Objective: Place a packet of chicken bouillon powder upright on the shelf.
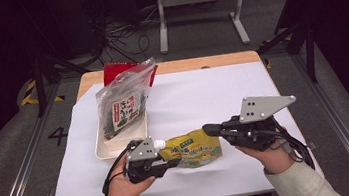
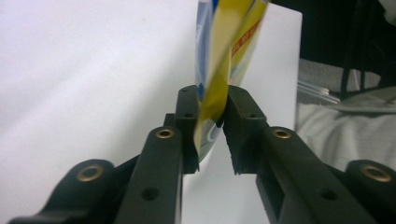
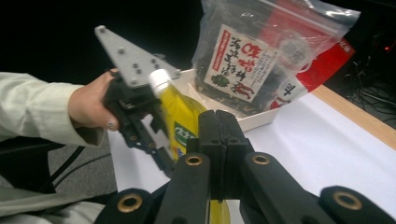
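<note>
Left gripper nearest, jaws pinching the yellow spouted pouch just in front of the white tray, seaweed bag standing in that tray, right gripper at the pouch's far edge, jaws pressed together.

The high view looks forward and down from above your side of the table. The left gripper view sits very close behind its jaws, facing across the white sheet. The right gripper view looks along its jaws toward your left hand. All three share the yellow pouch.
</note>
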Demonstrator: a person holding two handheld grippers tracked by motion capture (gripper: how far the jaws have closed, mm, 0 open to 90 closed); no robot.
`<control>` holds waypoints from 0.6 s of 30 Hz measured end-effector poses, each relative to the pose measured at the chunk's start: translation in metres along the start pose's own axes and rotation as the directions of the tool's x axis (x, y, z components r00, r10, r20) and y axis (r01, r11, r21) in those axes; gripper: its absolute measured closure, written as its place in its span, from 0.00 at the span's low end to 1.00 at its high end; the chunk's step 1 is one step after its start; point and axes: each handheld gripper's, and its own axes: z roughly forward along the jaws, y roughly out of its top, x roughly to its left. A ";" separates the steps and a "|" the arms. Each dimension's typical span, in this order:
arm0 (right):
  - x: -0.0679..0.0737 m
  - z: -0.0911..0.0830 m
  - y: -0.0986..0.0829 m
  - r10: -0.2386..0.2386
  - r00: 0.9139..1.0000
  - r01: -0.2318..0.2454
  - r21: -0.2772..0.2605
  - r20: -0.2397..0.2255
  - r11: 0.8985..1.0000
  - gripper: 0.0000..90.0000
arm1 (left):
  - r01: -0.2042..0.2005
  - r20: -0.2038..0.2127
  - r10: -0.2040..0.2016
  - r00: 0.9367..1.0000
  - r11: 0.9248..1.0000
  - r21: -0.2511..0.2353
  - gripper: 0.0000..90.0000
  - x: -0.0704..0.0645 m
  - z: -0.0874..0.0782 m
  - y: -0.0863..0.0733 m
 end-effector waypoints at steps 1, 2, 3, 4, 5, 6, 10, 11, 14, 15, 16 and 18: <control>-0.001 -0.001 -0.001 0.001 1.000 -0.001 -0.004 0.008 1.000 1.00 | 0.001 0.006 -0.001 1.000 1.000 0.005 0.87 0.000 -0.001 0.001; -0.002 -0.002 -0.002 0.000 1.000 0.000 -0.005 0.014 1.000 1.00 | 0.003 0.005 -0.003 1.000 1.000 0.007 0.87 -0.001 -0.001 0.001; -0.003 -0.002 -0.003 -0.005 1.000 0.006 -0.012 0.021 1.000 1.00 | 0.006 0.005 -0.006 1.000 1.000 0.015 0.87 -0.001 -0.002 0.002; -0.003 -0.002 -0.005 -0.011 1.000 0.012 -0.020 0.019 1.000 0.99 | 0.007 0.002 -0.007 1.000 1.000 0.025 0.88 -0.002 -0.003 0.003; -0.004 -0.002 -0.006 -0.009 1.000 0.010 -0.021 0.018 1.000 0.98 | 0.010 -0.001 -0.010 1.000 0.999 0.031 0.88 -0.002 -0.005 0.003; -0.004 -0.002 -0.007 -0.010 1.000 0.011 -0.027 0.027 1.000 0.94 | 0.009 -0.008 -0.009 1.000 0.999 0.035 0.88 -0.002 -0.006 0.004; -0.007 -0.002 -0.011 0.011 0.999 -0.010 -0.041 0.039 0.999 0.87 | 0.018 -0.022 -0.017 1.000 0.999 0.046 0.89 -0.003 -0.010 0.007; -0.008 -0.003 -0.011 0.018 0.999 -0.017 -0.044 0.043 0.999 0.82 | 0.016 -0.029 -0.014 0.999 0.999 0.049 0.89 -0.002 -0.011 0.008; -0.013 -0.004 -0.014 0.058 0.998 -0.055 -0.068 0.038 0.996 0.67 | 0.007 -0.045 -0.005 0.999 0.999 0.048 0.89 -0.001 -0.017 0.012; -0.013 -0.005 -0.014 0.061 0.997 -0.058 -0.065 0.043 0.996 0.67 | 0.009 -0.050 -0.006 0.999 0.999 0.043 0.89 0.000 -0.020 0.013; -0.014 -0.006 -0.015 0.059 0.997 -0.056 -0.059 0.053 0.997 0.66 | 0.009 -0.052 -0.006 0.999 0.999 0.043 0.89 0.000 -0.022 0.015; -0.016 -0.008 -0.018 0.064 0.996 -0.060 -0.055 0.058 0.997 0.64 | 0.007 -0.064 -0.003 0.998 0.999 0.051 0.89 0.001 -0.027 0.018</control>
